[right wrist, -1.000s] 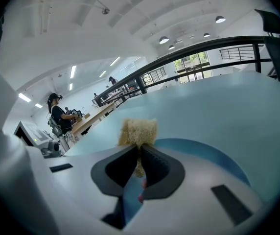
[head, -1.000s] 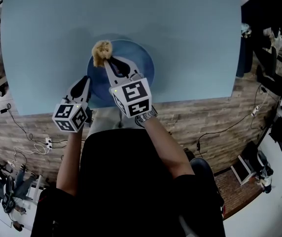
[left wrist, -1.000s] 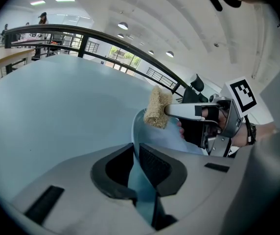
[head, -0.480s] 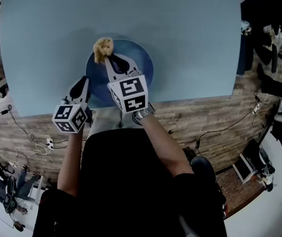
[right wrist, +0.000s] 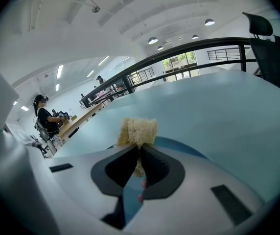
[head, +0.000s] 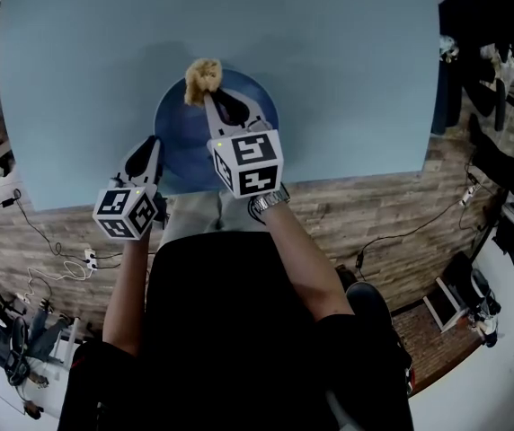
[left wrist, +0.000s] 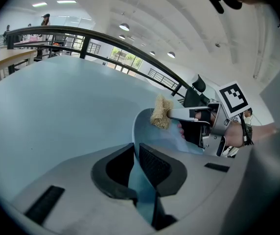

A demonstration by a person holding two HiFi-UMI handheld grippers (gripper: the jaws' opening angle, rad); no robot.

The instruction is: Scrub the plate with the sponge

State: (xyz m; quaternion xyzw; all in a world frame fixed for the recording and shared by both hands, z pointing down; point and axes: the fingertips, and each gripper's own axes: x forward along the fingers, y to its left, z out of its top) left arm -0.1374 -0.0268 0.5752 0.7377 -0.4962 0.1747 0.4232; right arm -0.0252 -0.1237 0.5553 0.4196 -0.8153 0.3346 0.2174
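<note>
A blue plate (head: pixel 178 142) lies on the light blue table near its front edge. My left gripper (head: pixel 155 157) is shut on the plate's near left rim (left wrist: pixel 137 155), the rim pinched between both jaws. My right gripper (head: pixel 210 92) is shut on a tan fibrous sponge (head: pixel 202 80), held at the plate's far rim. In the right gripper view the sponge (right wrist: pixel 137 131) sticks out past the jaws, with the plate's blue edge (right wrist: pixel 179 146) just behind it. The left gripper view shows the sponge (left wrist: pixel 161 113) pressed on the plate's far edge.
The light blue table (head: pixel 329 61) stretches wide beyond the plate. Its front edge (head: pixel 356 180) runs just below the plate, over a wood-pattern floor. Chairs and cables stand off to the right and left of the table.
My right gripper moved the sponge away from me and a little right, from the plate's far left part to its far rim. The left gripper kept its hold on the rim.
</note>
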